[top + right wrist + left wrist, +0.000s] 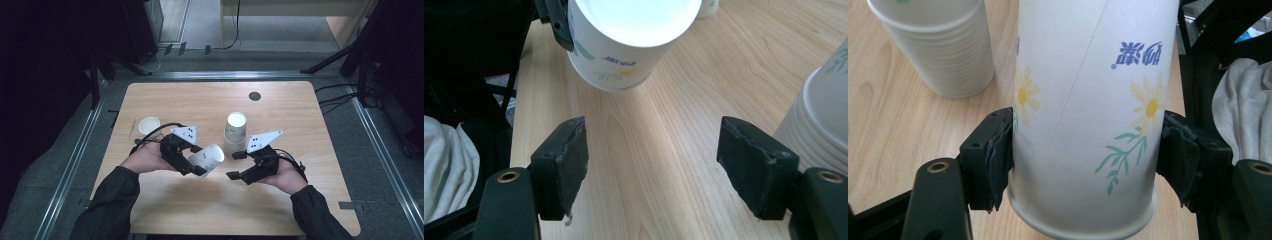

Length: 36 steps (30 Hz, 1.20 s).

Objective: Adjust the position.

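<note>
A white paper cup with a yellow flower print (209, 158) lies tilted on its side just above the table, and my left gripper (196, 161) is shut on it near its base. In the left gripper view the cup (1088, 100) fills the gap between both pads (998, 155) of the left gripper (1087, 155). My right gripper (235, 165) stands open a little to the right of the cup's mouth. In the right gripper view the right gripper (653, 155) has bare wood between its jaws, and the held cup (624, 40) is ahead.
A stack of nested paper cups (235, 131) stands upright behind the right gripper, and shows as the stack (940, 47) and the stack (821, 120) in the gripper views. A single small cup (149, 125) sits at the left. A dark disc (254, 96) lies far back.
</note>
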Available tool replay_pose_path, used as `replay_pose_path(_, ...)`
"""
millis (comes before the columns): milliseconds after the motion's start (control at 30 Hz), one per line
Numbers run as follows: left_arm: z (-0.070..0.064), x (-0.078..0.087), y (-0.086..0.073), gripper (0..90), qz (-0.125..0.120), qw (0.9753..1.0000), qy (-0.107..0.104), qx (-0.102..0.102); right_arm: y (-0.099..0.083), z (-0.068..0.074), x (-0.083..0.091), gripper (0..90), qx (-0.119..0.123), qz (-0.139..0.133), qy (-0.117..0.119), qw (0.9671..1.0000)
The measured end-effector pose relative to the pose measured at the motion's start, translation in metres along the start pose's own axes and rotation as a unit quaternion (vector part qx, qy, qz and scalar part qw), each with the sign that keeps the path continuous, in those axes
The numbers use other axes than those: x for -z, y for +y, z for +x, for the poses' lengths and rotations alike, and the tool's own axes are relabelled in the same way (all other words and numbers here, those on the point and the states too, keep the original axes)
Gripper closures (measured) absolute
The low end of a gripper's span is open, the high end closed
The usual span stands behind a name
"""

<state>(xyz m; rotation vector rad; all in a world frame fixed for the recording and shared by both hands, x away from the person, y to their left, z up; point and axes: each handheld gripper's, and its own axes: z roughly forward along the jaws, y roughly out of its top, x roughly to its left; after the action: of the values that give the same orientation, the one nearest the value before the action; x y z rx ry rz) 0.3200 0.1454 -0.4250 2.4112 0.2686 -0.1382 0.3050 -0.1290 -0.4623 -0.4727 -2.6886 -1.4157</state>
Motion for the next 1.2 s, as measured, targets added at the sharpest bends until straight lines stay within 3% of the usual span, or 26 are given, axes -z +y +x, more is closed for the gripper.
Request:
replay_pose_path(367, -0.007, -0.002, 0.011, 28.9, 0.049, 0.9985, 0.008, -0.02, 0.003, 0.0, -0.001, 26.9, 0.005, -0.016, 0.005, 0.9998)
replay_pose_path(567, -0.008, -0.011, 0.01, 28.8, 0.085, 0.9959, 0.014, -0.029, 0.004, 0.004, -0.008, 26.4, 0.01, -0.008, 0.014, 0.9998)
replay_pose_path(1200, -0.012, -0.03, 0.011, 28.8, 0.133, 0.9899, 0.021, -0.044, 0.014, 0.006, -0.032, 26.3, 0.016, -0.014, 0.028, 0.9994)
